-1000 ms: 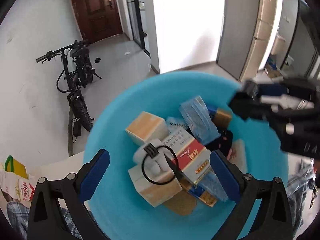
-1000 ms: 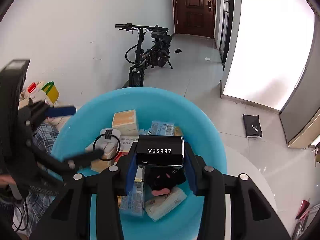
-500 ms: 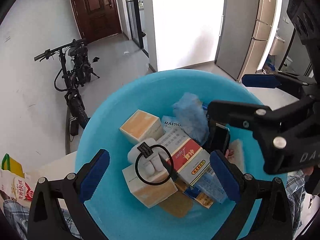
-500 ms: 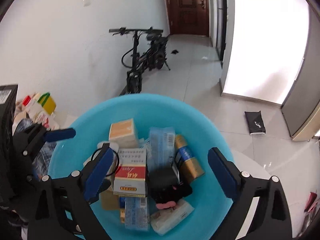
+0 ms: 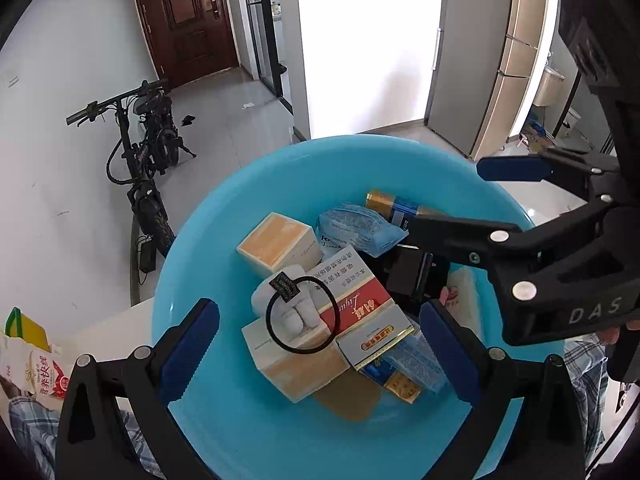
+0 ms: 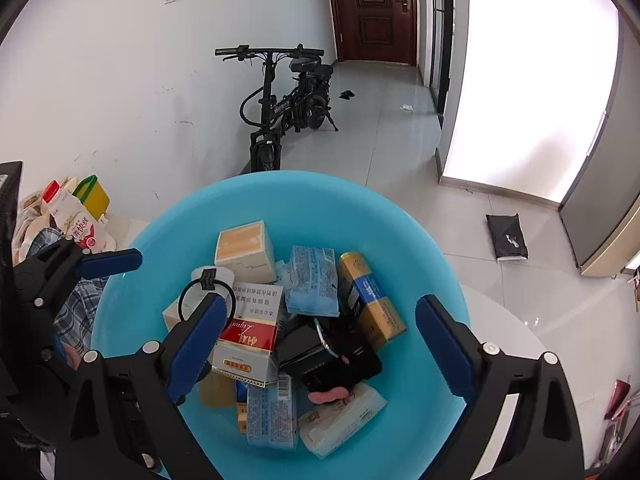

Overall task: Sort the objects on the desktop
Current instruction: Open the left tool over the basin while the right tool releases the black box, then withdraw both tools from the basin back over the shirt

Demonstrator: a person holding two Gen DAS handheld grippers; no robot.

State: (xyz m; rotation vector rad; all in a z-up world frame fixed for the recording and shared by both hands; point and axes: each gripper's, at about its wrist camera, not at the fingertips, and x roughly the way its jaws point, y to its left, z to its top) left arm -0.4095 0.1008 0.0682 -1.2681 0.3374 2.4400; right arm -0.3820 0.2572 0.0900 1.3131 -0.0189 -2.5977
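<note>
Left wrist view: the left gripper [image 5: 320, 344] hangs released over the blue basin [image 5: 224, 216], its jaws spread wide on either side of the pile and gripping nothing. The right gripper [image 5: 476, 196] reaches in over the basin's right rim, also spread and empty. Judging by the task, the sorting looks nearly done, since the loose items lie gathered in the basin, and the step in hand seems to be clearing away after a drop. To do that well, each gripper should lift straight up before swinging aside, so no pad catches the black hair tie [image 5: 301, 314] — it is light and would snag easily.

In the basin's middle sits a red-and-white carton [image 5: 360, 308]. The hair tie rests on a white holder [image 5: 290, 304] just left of it, on top of a tan box [image 5: 292, 360]. A second tan box [image 5: 278, 242] lies toward the far rim. A blue packet [image 5: 356, 226] and a gold-and-blue box [image 5: 394, 204] lie beyond the carton.

Right wrist view: the right gripper [image 6: 320, 344] stands open over the basin [image 6: 420, 240] with nothing between its pads. A black case [image 6: 328, 354] lies near the basin's centre — just right of the carton [image 6: 248, 340], with something pink under its near edge. A tissue pack [image 6: 340, 420] rests toward the near rim. The gold-and-blue box [image 6: 370, 296] leans toward the right wall.
</note>
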